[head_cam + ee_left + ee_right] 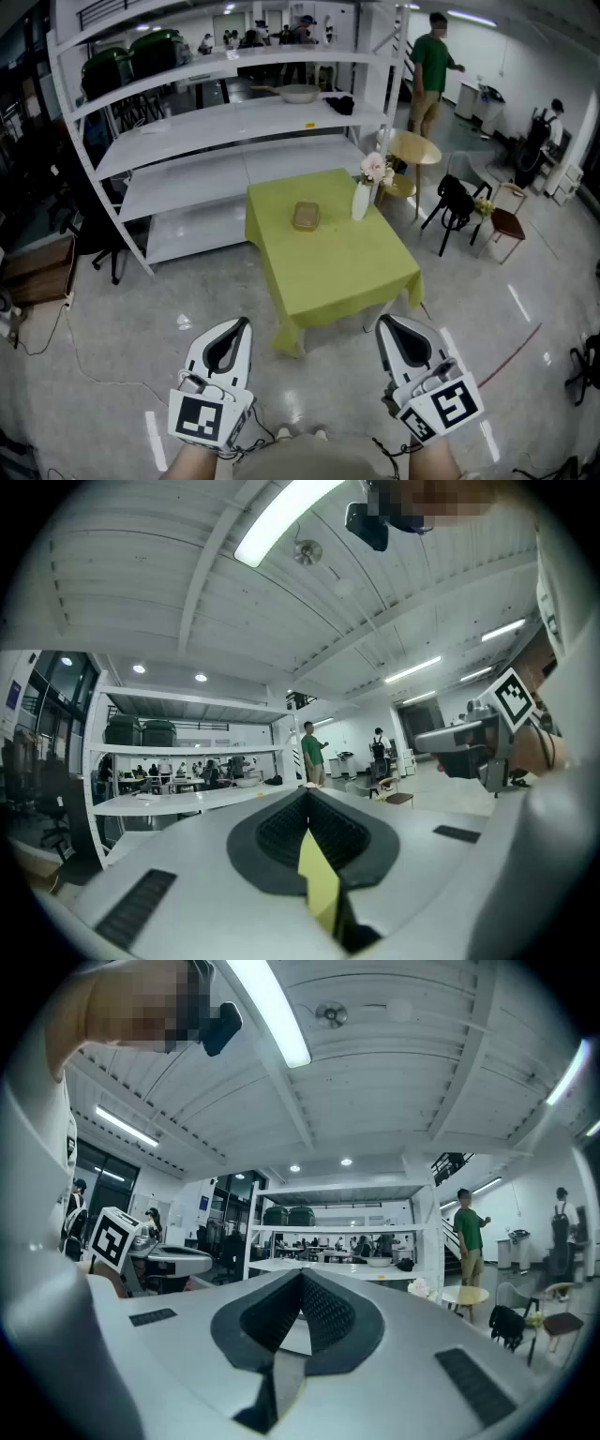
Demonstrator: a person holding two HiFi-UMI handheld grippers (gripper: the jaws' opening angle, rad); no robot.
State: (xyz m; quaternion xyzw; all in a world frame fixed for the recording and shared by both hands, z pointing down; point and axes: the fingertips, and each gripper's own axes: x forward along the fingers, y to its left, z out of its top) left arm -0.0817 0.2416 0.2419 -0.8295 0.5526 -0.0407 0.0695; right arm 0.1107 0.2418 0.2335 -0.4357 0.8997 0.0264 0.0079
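My left gripper [232, 324] and right gripper [389, 324] are held low in front of me, side by side, both pointing at a small table with a yellow-green cloth [323, 267]. Each is shut, with nothing between the jaws. On the table lie a flat brown box [307, 217] and a white vase of pale flowers [362, 199]. The table stands well beyond both grippers. In the left gripper view the shut jaws [307, 795] point at the shelving, with the right gripper [469, 747] off to the side. The right gripper view shows its shut jaws [302, 1275] and the left gripper [164, 1262].
White shelving [216, 122] stands behind the table, carrying a pale bowl [298, 93], a dark bundle [341, 105] and green bins [141, 56]. To the right are a round wooden table [415, 147], a black chair [457, 208] and a stool [506, 225]. A person in green [431, 66] stands farther back.
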